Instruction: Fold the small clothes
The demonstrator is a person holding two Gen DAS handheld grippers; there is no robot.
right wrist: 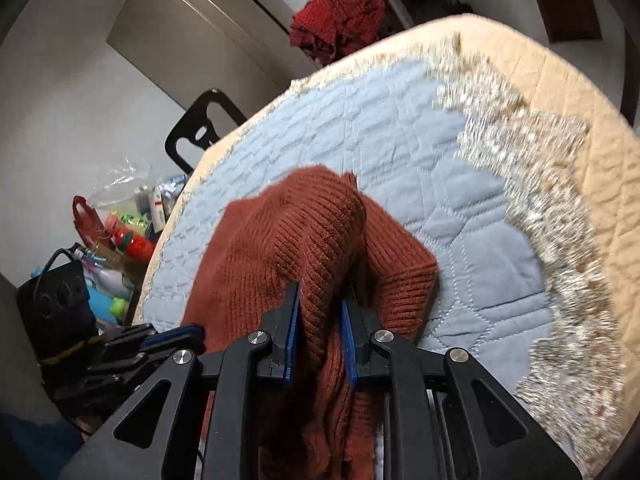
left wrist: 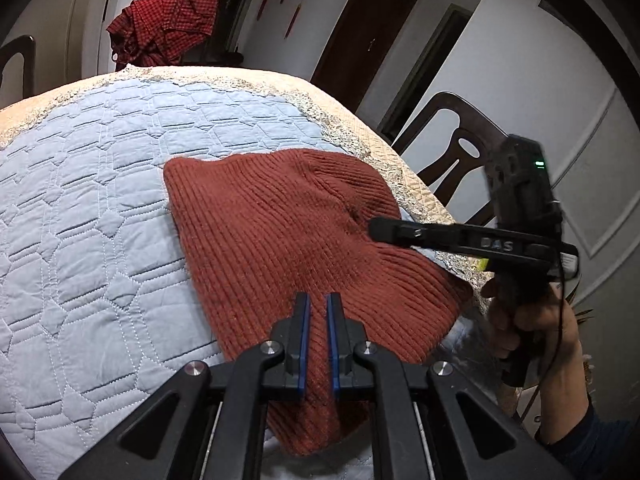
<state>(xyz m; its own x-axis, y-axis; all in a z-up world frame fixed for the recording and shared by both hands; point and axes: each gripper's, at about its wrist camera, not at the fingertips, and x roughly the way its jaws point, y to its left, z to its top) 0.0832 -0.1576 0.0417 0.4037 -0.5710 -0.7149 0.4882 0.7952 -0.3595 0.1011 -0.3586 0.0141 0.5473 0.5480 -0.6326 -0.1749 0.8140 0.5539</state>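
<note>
A rust-red ribbed knit garment lies on the blue quilted table cover. My left gripper is shut on the garment's near edge. My right gripper is shut on a bunched fold of the same garment and holds it raised above the cover. In the left wrist view the right gripper reaches in from the right over the garment's right side. The left gripper's body shows at the lower left of the right wrist view.
A red checked garment is piled beyond the table's far edge. Dark wooden chairs stand by the table. A lace border rings the blue cover. Bags and clutter lie on the floor to the left.
</note>
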